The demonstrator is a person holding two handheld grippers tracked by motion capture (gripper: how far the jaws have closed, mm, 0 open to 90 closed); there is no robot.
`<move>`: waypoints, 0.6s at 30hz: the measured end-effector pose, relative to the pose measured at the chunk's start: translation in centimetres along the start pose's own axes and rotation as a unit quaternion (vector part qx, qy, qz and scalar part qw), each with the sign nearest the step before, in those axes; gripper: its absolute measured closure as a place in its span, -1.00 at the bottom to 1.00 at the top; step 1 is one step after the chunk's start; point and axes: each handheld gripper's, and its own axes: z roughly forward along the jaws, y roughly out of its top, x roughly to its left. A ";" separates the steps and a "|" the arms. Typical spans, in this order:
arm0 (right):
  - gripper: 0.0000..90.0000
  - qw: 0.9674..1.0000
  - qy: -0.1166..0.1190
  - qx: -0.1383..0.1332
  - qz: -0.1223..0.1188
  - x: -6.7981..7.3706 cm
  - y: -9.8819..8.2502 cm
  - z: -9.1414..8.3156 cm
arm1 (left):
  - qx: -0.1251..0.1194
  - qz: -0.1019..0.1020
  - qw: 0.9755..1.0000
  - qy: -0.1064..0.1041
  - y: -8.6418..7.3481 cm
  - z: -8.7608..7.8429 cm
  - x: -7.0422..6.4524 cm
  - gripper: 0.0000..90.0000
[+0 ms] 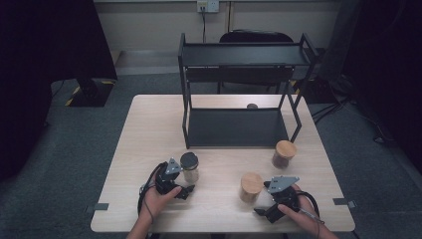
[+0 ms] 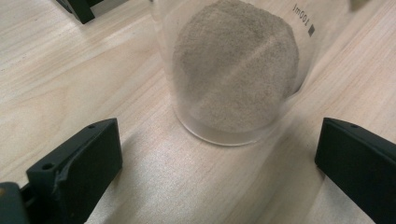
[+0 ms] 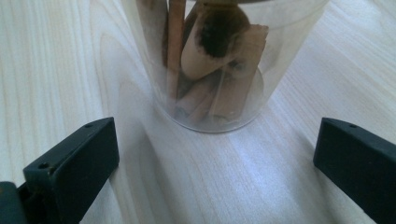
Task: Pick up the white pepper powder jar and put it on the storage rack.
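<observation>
Both claws stand spread wide with nothing between the pads. Left claw (image 1: 185,191) sits on the pale wooden bench (image 1: 149,129) just short of the small clear glass jar with a black lid, part-filled with grey-beige powder (image 1: 189,167); from the left gripper view I see that powder jar (image 2: 236,70) directly ahead of the jaws, not yet between them. Right claw (image 1: 260,211) lies near the clear glass jar of brown cinnamon sticks with a round wooden lid (image 1: 250,186), which the right gripper view shows straight ahead (image 3: 215,70), also outside the jaws. A third wooden-lidded jar (image 1: 284,154) stands by the front right leg of the black metal two-tier shelf rack (image 1: 244,55), whose tiers are bare.

I judge the work barely begun: no jar gripped, none shelved. Both target jars stand upright, long axes vertical, lids up.
</observation>
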 end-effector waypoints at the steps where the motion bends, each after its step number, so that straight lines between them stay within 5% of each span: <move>1: -1.00 1.000 0.000 0.000 0.000 0.0 0.0 0.0 | 0.000 0.000 1.000 0.000 0.0 0.0 0.0 -1.00; 18: -1.00 1.000 0.000 0.000 0.000 0.0 0.0 0.0 | -0.001 -0.003 1.000 0.002 0.0 0.0 0.0 -0.99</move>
